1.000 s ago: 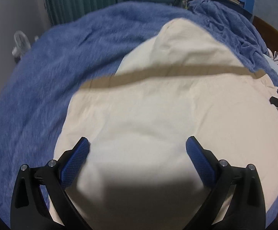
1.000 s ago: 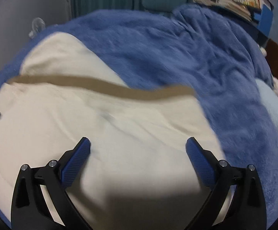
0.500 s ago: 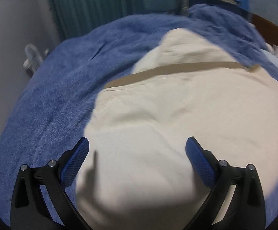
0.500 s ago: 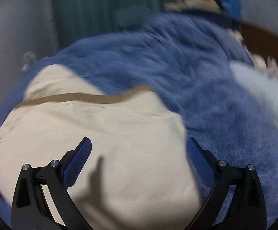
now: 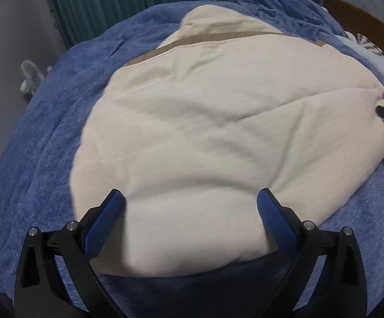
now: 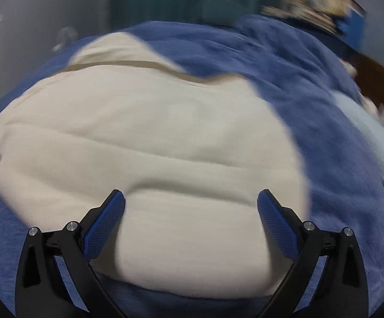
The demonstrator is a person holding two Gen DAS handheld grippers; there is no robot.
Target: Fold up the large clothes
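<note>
Both tongs, left [image 5: 190, 204] and right [image 6: 190, 204], spread, nothing gripped; cream garment [image 5: 218, 132] partly folded on blue blanket [image 5: 46, 132], further folds judged left.

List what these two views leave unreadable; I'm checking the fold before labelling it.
- Cream garment: type and any sleeves unknown; it lies bundled on the blue blanket.
- Its near edge, left wrist view: partly behind the left hand-held gripper.
- Shelf items, right wrist view: motion-blurred.
- Right hand-held gripper: open, holding nothing.
</note>
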